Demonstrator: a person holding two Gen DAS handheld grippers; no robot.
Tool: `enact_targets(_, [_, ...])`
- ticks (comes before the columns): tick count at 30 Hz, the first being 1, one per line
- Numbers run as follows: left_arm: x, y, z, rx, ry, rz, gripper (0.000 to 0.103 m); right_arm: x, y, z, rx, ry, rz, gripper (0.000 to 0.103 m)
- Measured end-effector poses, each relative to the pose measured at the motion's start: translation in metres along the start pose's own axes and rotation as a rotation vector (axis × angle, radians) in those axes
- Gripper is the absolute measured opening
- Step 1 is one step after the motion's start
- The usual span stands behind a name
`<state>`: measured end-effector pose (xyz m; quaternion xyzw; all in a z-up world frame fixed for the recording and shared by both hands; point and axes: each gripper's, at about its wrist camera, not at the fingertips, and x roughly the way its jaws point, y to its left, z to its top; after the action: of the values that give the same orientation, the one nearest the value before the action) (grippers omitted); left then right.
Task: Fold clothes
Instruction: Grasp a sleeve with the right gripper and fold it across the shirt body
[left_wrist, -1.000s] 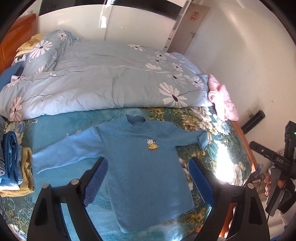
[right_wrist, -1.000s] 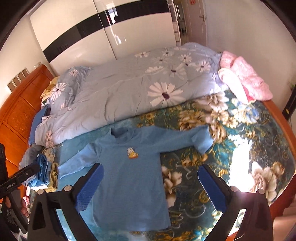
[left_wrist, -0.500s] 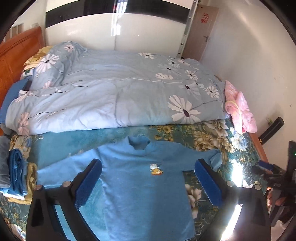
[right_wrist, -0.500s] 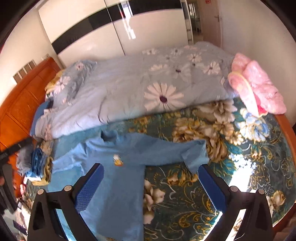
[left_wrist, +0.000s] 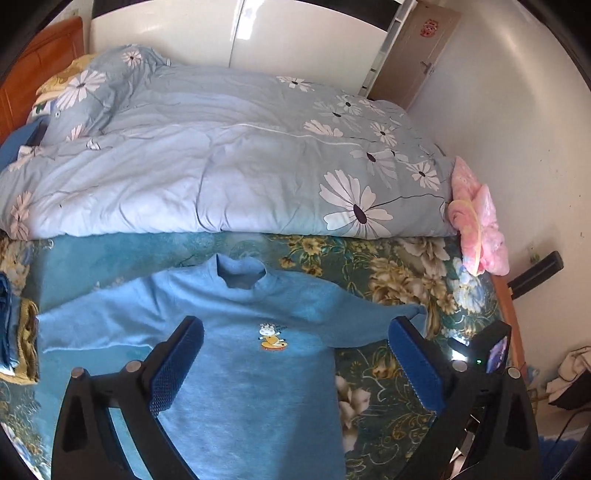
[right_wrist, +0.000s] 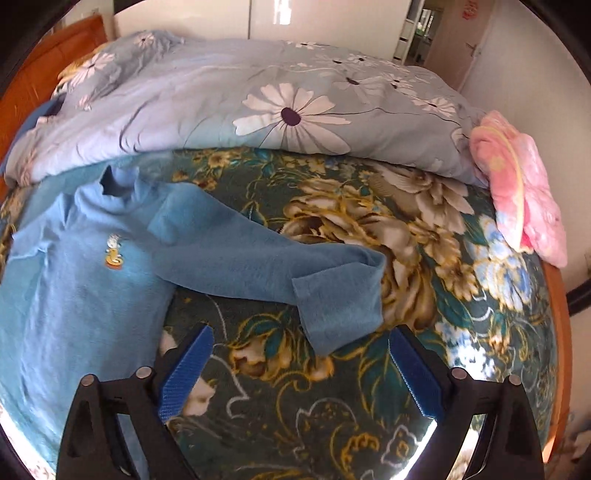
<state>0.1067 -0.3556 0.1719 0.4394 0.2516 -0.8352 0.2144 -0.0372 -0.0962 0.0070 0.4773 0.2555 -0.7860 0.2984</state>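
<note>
Sweater (left_wrist: 240, 362) flat beneath wide-apart left jaws, cuff (right_wrist: 340, 314) just beyond right jaws

Bright daylight, fisheye warping, slight blur

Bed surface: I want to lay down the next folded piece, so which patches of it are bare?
Floral bedspread is bare between the blue sweater's sleeve cuff, the duvet and the pink garment. A teal strip lies between collar and duvet. The folded stack crowds the sweater's other side.
</note>
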Motion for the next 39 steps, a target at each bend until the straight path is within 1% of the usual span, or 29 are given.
enact_targets(2, [0.0,0.003,0.003,-0.019,0.004,0.019,0.1,0.016,0.005,0.0,-0.019,0.01,-0.017,0.087])
enact_targets(3, [0.001,0.006,0.004,-0.052,0.01,0.023,0.1,0.024,0.006,0.0,-0.027,0.02,-0.023,0.084])
enact_targets(4, [0.001,0.01,0.005,-0.088,0.017,0.027,0.1,0.032,0.007,0.0,-0.034,0.031,-0.029,0.077])
enact_targets(5, [0.002,0.015,0.005,-0.118,0.024,0.033,0.1,0.039,0.008,-0.001,-0.038,0.043,-0.033,0.073])
enact_targets(6, [0.002,0.019,0.005,-0.145,0.03,0.04,0.1,0.047,0.009,-0.002,-0.042,0.057,-0.034,0.072])
enact_targets(9, [0.005,0.025,0.003,-0.16,0.056,0.078,0.099,0.065,0.011,-0.006,-0.055,0.089,-0.043,0.066])
enact_targets(12, [0.009,0.028,0.002,-0.164,0.081,0.105,0.099,0.078,0.011,-0.009,-0.062,0.112,-0.069,0.053])
enact_targets(14, [0.012,0.03,0.001,-0.165,0.098,0.121,0.099,0.085,0.005,-0.01,-0.05,0.134,-0.087,0.031])
enact_targets(15, [0.013,0.03,0.001,-0.161,0.101,0.129,0.098,0.085,-0.001,-0.009,-0.033,0.144,-0.092,0.025])
enact_targets(17, [0.015,0.028,0.001,-0.148,0.104,0.148,0.098,0.079,-0.019,-0.007,0.026,0.139,-0.077,0.007])
enact_targets(20, [0.019,0.025,0.001,-0.122,0.106,0.172,0.099,0.063,-0.063,-0.001,0.153,0.119,-0.024,0.001])
enact_targets(24, [0.027,0.021,-0.002,-0.126,0.118,0.148,0.099,0.048,-0.127,0.01,0.312,0.091,0.02,0.0])
enact_targets(25, [0.028,0.02,-0.003,-0.127,0.121,0.135,0.099,0.046,-0.136,0.013,0.327,0.081,0.017,0.0])
enact_targets(27, [0.033,0.015,-0.005,-0.116,0.131,0.113,0.099,0.043,-0.145,0.02,0.304,0.047,0.003,0.0])
enact_targets(28, [0.034,0.013,-0.006,-0.11,0.135,0.106,0.099,0.041,-0.141,0.02,0.279,0.038,0.005,0.0])
enact_targets(29, [0.036,0.01,-0.007,-0.101,0.141,0.103,0.099,0.039,-0.131,0.018,0.242,0.034,0.015,0.003])
enact_targets(32, [0.037,0.007,-0.008,-0.082,0.15,0.151,0.099,0.033,-0.1,0.012,0.132,0.025,0.042,0.004])
enact_targets(34, [0.036,0.008,-0.009,-0.083,0.155,0.173,0.099,0.035,-0.072,0.003,0.064,0.029,0.037,0.004])
enact_targets(35, [0.035,0.008,-0.009,-0.081,0.157,0.178,0.099,0.037,-0.058,-0.001,0.033,0.033,0.033,0.009])
enact_targets(36, [0.034,0.008,-0.009,-0.077,0.16,0.181,0.099,0.04,-0.045,-0.004,0.012,0.037,0.027,0.016])
enact_targets(37, [0.033,0.009,-0.01,-0.074,0.162,0.184,0.099,0.044,-0.035,-0.008,-0.002,0.038,0.028,0.029])
enact_targets(38, [0.033,0.009,-0.011,-0.067,0.172,0.185,0.099,0.048,-0.025,-0.01,-0.015,0.038,0.025,0.038])
enact_targets(39, [0.034,0.008,-0.012,-0.058,0.186,0.184,0.099,0.052,-0.017,-0.012,-0.024,0.039,0.018,0.04])
